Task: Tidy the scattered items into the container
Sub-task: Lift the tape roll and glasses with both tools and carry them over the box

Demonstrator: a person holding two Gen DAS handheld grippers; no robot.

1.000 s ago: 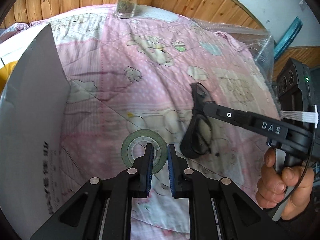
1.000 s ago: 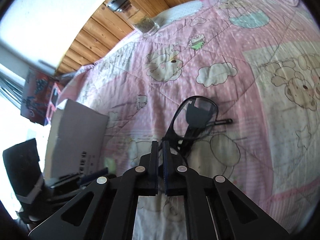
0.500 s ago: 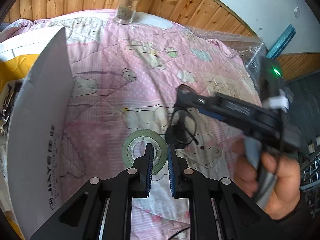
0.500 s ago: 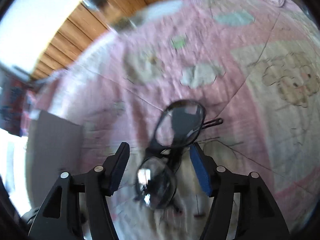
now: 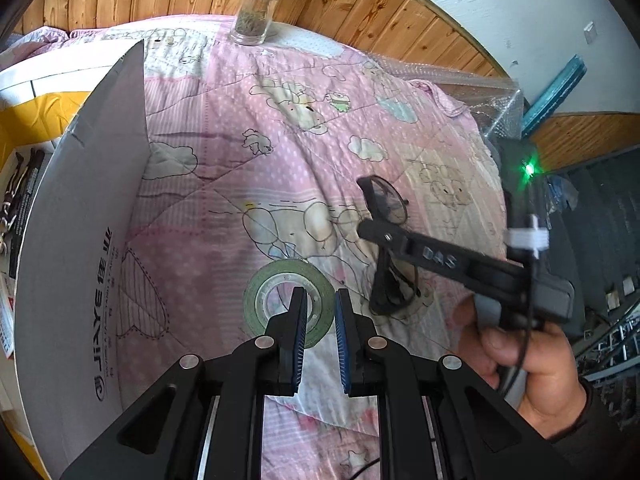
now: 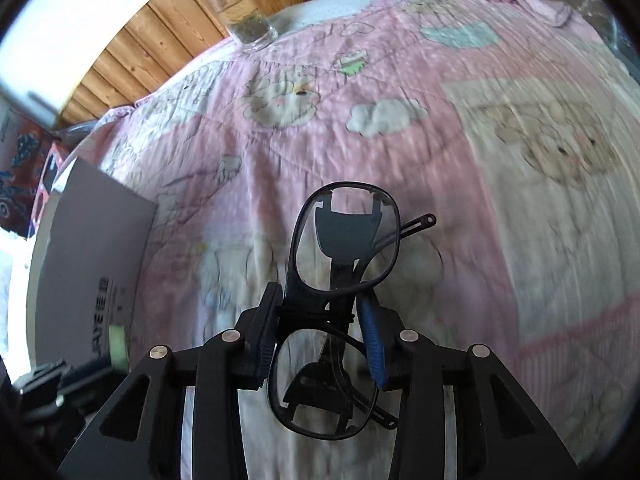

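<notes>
- The right gripper [image 6: 320, 328], shut a second ago, has spread its jaws and now straddles the bridge of the black-framed eyeglasses [image 6: 344, 256], pads just beside the frame on either side; whether they already pinch it cannot be told.
- The eyeglasses lie folded on the pink cartoon quilt [image 6: 400, 60], one lens ahead of the fingers and one under them, well apart from the cardboard box [image 5: 80, 240] at the quilt's left edge.
- The left gripper [image 5: 318, 320] hangs as before, jaws slightly apart, one finger over the rim of the green tape roll [image 5: 289, 300], holding nothing.
- Judgement: the grasp on the eyeglasses is being set up; closing and carrying them to the box remains, the tape roll after.
- A glass jar [image 5: 254, 20] stands at the far edge.
</notes>
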